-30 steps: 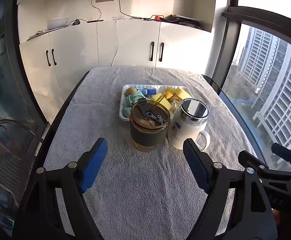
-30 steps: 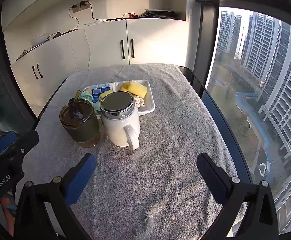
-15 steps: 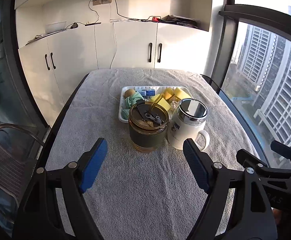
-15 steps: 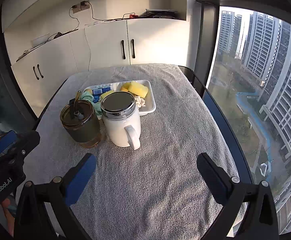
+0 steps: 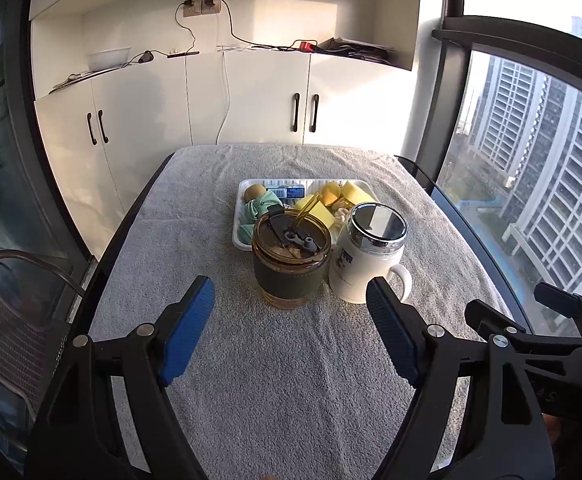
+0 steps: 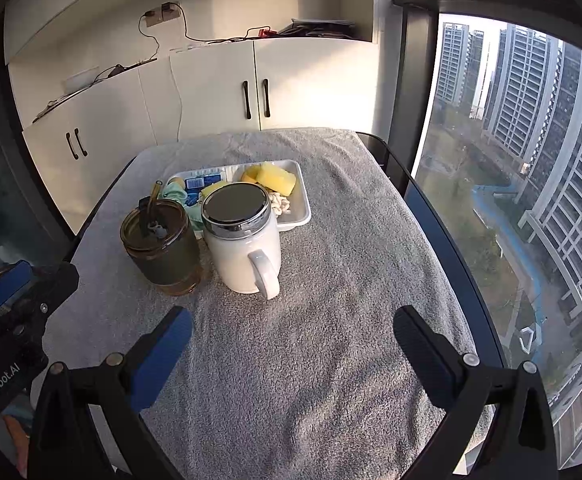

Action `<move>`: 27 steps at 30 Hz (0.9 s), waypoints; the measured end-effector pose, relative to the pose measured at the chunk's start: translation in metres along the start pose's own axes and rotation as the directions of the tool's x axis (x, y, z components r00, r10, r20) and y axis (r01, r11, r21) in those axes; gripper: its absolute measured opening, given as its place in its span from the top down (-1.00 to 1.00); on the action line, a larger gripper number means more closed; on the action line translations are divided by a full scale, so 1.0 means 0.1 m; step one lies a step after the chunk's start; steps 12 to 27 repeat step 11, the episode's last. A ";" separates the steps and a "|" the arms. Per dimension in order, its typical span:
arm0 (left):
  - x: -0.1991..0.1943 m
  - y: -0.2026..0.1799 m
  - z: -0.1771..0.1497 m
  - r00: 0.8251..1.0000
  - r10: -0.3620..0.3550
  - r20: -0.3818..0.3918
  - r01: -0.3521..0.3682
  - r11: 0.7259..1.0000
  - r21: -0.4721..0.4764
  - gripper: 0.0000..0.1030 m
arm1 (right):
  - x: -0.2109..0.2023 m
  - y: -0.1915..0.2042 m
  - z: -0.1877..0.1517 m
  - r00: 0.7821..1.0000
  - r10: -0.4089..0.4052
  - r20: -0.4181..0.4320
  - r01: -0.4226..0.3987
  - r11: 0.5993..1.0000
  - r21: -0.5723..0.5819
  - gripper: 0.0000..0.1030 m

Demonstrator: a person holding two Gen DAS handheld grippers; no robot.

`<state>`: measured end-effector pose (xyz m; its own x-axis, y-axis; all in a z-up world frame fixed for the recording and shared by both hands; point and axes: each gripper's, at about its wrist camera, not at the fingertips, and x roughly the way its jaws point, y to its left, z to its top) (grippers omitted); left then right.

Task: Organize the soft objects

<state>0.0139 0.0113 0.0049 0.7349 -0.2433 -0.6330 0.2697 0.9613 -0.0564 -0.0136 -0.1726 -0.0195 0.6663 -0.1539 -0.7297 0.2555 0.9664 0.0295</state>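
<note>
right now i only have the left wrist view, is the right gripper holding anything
observer: no, the right gripper is open, with only bare grey cloth between its fingers
operator: ok, the white mug blocks my view of the tray, what's right behind it
observer: a cream knotted thing lies in the white tray near its front right corner, next to the yellow sponge
</note>
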 end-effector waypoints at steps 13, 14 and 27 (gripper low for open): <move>-0.03 -0.05 0.01 1.000 0.012 0.013 -0.012 1.000 0.028 -0.52 | 0.00 -0.01 0.00 1.000 -0.002 0.000 0.002 1.000 -0.001 -1.00; -0.03 -0.05 0.01 1.000 0.012 0.013 -0.012 1.000 0.028 -0.52 | 0.00 -0.01 0.00 1.000 -0.002 0.000 0.002 1.000 -0.001 -1.00; -0.03 -0.05 0.01 1.000 0.012 0.013 -0.012 1.000 0.028 -0.52 | 0.00 -0.01 0.00 1.000 -0.002 0.000 0.002 1.000 -0.001 -1.00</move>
